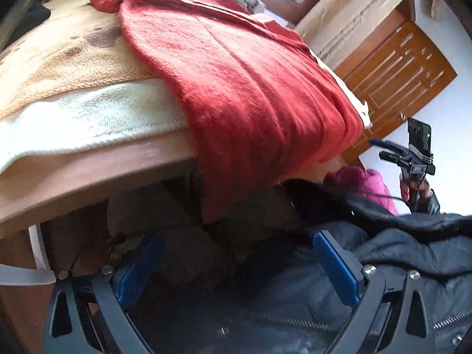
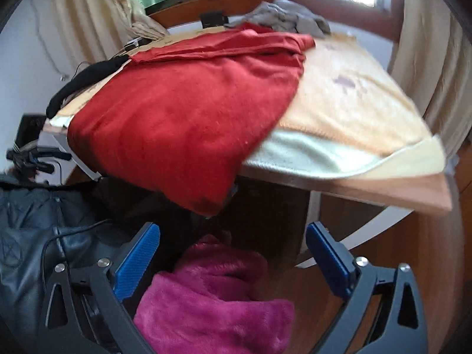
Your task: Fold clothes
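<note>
Red garment laid on blanket-covered table, one end draped over near edge. L gripper and R gripper both held spread wide, nothing grasped, below table edge. Grey clothes heaped at far side.

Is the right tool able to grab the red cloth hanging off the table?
Probably yes. The right tool is open and empty, and the red cloth hangs over the table edge just ahead, with nothing between them.

Towel-covered wooden table under red garment.
</note>
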The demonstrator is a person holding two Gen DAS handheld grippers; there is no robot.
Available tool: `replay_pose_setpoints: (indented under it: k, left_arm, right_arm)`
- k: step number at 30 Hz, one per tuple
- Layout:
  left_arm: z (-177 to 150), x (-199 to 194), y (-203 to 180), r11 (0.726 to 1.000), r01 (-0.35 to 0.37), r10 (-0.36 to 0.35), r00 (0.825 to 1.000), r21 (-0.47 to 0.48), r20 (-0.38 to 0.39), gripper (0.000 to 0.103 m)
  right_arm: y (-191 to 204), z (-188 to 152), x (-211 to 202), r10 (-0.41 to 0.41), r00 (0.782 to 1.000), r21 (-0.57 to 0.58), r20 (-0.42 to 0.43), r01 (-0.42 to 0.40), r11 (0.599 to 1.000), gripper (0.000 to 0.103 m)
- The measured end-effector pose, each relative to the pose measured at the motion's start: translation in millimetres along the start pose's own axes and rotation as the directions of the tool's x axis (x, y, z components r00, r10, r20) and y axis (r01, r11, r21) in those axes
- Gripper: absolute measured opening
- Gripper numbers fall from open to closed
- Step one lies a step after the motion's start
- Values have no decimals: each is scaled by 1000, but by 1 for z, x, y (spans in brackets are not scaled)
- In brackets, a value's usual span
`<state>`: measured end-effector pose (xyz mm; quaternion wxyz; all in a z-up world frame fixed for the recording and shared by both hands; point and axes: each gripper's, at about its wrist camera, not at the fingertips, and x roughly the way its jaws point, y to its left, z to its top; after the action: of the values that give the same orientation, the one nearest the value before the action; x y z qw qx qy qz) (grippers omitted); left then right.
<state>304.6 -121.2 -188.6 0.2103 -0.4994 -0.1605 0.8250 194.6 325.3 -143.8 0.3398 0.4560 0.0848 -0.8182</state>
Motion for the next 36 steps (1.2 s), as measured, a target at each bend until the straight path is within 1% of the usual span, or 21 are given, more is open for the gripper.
replay_pose_setpoints:
  k: [2, 5, 8, 9, 12, 13, 14, 15, 16, 17, 18, 19, 21, 22, 24, 26, 28, 30, 34, 35, 36]
  left_arm:
    - [2, 8, 3, 1000, -19, 19, 999, 5, 28, 103]
    - [7, 13, 10, 999, 46, -47, 996, 3, 78, 103]
    - [12, 17, 16, 994, 112, -112, 986, 5, 127, 103]
    - [13, 20, 17, 993, 118, -118, 986, 7, 120, 103]
    - [15, 25, 14, 990, 138, -140, 985, 30, 101, 103]
    - [15, 27, 12, 988, 148, -151, 984, 41, 96, 99]
    - [16, 29, 10, 986, 158, -162, 983, 51, 91, 87]
    - [16, 31, 9, 984, 166, -170, 982, 58, 79, 78]
    - [17, 34, 7, 984, 166, -170, 984, 62, 59, 58]
    - [17, 37, 5, 984, 167, -170, 985, 62, 40, 35]
    - [16, 39, 3, 984, 169, -170, 985, 62, 20, 23]
    - [14, 39, 1, 983, 171, -172, 985, 63, 11, 11]
    - [10, 39, -3, 982, 175, -175, 985, 66, -7, 9]
    - [7, 33, -6, 980, 182, -182, 983, 77, -1, 7]
    - [2, 15, -14, 975, 193, -197, 980, 106, 31, 7]
    - [-1, -9, -22, 971, 200, -212, 974, 133, 85, 7]
    - [1, -31, -29, 967, 207, -229, 962, 147, 147, 7]
    - [8, -52, -35, 961, 223, -255, 943, 161, 215, 7]
    - [21, -83, -49, 947, 267, -312, 891, 177, 331, 7]
    - [28, -91, -49, 942, 290, -334, 868, 171, 367, 7]
    - [33, -95, -45, 938, 305, -345, 854, 163, 389, 7]
  right_arm:
    - [-1, 5, 11, 33, 999, 17, -16, -33, 999, 96]
    - [6, 15, 32, 76, 995, 15, -61, -75, 997, 94]
    - [16, 26, 58, 112, 987, 5, -119, -112, 994, 92]
    - [19, 29, 66, 125, 983, 6, -132, -125, 992, 91]
    - [21, 35, 82, 173, 973, 28, -155, -171, 985, 78]
    - [20, 36, 87, 198, 967, 46, -159, -193, 980, 73]
    - [20, 36, 90, 215, 963, 58, -162, -208, 976, 63]
    - [20, 34, 92, 226, 960, 64, -165, -218, 974, 56]
    - [20, 33, 94, 237, 957, 70, -167, -228, 971, 45]
    - [20, 31, 95, 247, 954, 73, -168, -238, 969, 33]
    - [21, 29, 94, 251, 954, 68, -165, -243, 968, 24]
    - [22, 27, 91, 256, 953, 62, -160, -249, 967, 12]
    - [24, 25, 81, 266, 955, 44, -132, -263, 964, 12]
    - [26, 23, 72, 278, 954, 37, -110, -276, 961, 11]
    - [30, 18, 54, 301, 951, 22, -65, -301, 954, 11]
    - [34, 15, 35, 334, 942, 6, -12, -334, 942, 11]
    - [38, 15, 17, 345, 937, -7, 47, -345, 939, 11]
    - [39, 17, 1, 349, 931, -7, 103, -350, 937, 10]
    - [42, 36, -17, 363, 912, -11, 194, -368, 930, 10]
    - [44, 41, -21, 361, 909, -21, 208, -365, 931, 10]
    - [46, 47, -26, 360, 906, -33, 225, -362, 932, 10]
